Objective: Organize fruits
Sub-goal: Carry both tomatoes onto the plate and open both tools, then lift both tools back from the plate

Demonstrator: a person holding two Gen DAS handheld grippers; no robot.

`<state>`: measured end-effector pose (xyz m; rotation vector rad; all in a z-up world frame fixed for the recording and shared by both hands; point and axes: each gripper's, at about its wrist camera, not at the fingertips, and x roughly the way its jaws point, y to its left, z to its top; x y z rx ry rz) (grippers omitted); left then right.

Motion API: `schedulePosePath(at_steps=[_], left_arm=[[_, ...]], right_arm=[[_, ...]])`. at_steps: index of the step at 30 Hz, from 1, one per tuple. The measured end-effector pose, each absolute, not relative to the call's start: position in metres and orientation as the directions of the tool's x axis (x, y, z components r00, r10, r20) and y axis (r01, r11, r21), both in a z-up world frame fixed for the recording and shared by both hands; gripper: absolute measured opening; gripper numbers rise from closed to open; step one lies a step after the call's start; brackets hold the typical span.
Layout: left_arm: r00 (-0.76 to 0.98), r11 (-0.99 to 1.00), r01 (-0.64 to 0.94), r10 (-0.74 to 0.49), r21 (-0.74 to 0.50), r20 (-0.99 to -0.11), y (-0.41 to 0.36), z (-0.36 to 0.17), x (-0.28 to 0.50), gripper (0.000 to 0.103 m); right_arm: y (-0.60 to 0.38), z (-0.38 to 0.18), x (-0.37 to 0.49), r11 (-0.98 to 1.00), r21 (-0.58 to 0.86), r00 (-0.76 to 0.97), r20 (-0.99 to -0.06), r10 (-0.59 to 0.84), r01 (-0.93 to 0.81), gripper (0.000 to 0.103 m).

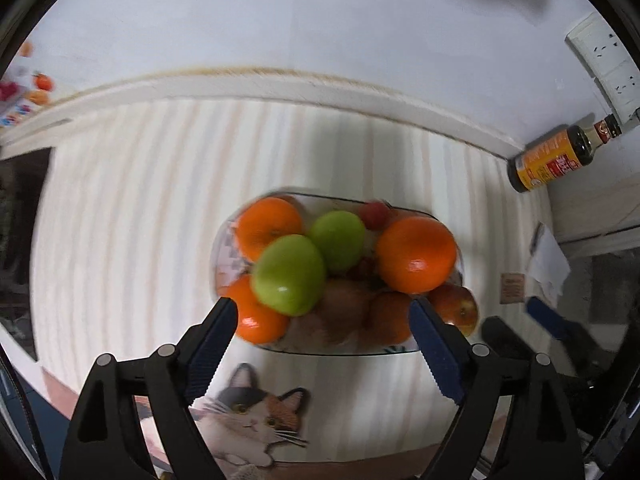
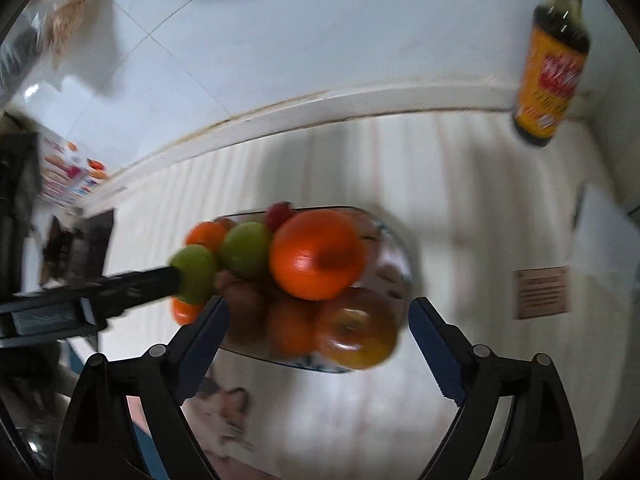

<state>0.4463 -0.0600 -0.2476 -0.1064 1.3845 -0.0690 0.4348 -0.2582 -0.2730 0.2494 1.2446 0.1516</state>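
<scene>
A glass plate [image 1: 416, 350] on a striped cloth holds a heap of fruit: two green apples [image 1: 290, 274], several oranges [image 1: 416, 254], a red apple [image 1: 456, 306], brown kiwis [image 1: 346, 304] and a small red fruit [image 1: 374, 214]. My left gripper [image 1: 322, 320] is open just in front of the plate, its fingers spanning the heap's near side. My right gripper [image 2: 318, 320] is open at the plate [image 2: 394, 240] too, close to the red apple [image 2: 356, 334] and a big orange [image 2: 316, 254]. The left gripper's finger [image 2: 132, 286] reaches the green apple [image 2: 194, 274] from the left.
A dark sauce bottle [image 1: 560, 158] with an orange label stands at the back right by the wall, also in the right wrist view [image 2: 550, 68]. A cat picture [image 1: 256, 412] is on the cloth in front of the plate. Wall sockets [image 1: 608, 62] are at the upper right.
</scene>
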Motion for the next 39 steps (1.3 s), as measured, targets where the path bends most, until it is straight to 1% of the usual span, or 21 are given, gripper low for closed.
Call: schedulePosePath(at_steps=[2, 6, 9, 16, 26, 31, 34, 39], left_arm=[[0.222, 0.996, -0.04, -0.067, -0.078, -0.973, -0.053, -0.241, 0.433, 0.087], [0.303, 0.995, -0.096, 0.045, 0.016, -0.952, -0.045, -0.229, 0.404, 0.087], [0.336, 0.992, -0.116, 0.084, 0.047, -0.938, -0.044, -0.221, 0.381, 0.087], [0.417, 0.994, -0.102, 0.083, 0.044, -0.905, -0.043, -0.182, 0.328, 0.087], [0.581, 0.999, 0.01, 0.024, 0.037, -0.813, -0.038, -0.103, 0.229, 0.087], [0.613, 0.999, 0.047, -0.006, 0.028, -0.79, -0.029, -0.081, 0.183, 0.087], [0.637, 0.997, 0.061, -0.01, 0.038, -0.771, -0.028, -0.07, 0.16, 0.087], [0.658, 0.997, 0.069, -0.028, 0.024, -0.752, -0.03, -0.056, 0.129, 0.087]], right_arm=[[-0.258, -0.266, 0.427, 0.976, 0.218, 0.336, -0.92, 0.204, 0.004, 0.096], [-0.253, -0.25, 0.41, 0.99, 0.135, 0.374, -0.917, 0.138, -0.035, 0.096], [-0.25, -0.237, 0.396, 0.993, 0.109, 0.405, -0.906, 0.12, -0.05, 0.096], [-0.245, -0.19, 0.346, 0.996, 0.079, 0.485, -0.869, 0.094, -0.051, 0.097], [-0.231, -0.108, 0.227, 0.997, 0.072, 0.613, -0.79, 0.035, 0.035, 0.097], [-0.22, -0.072, 0.167, 0.996, 0.065, 0.663, -0.749, 0.003, 0.068, 0.098], [-0.215, -0.057, 0.139, 0.994, 0.07, 0.68, -0.733, -0.003, 0.08, 0.1], [-0.21, -0.035, 0.096, 0.995, 0.064, 0.712, -0.703, -0.013, 0.081, 0.1]])
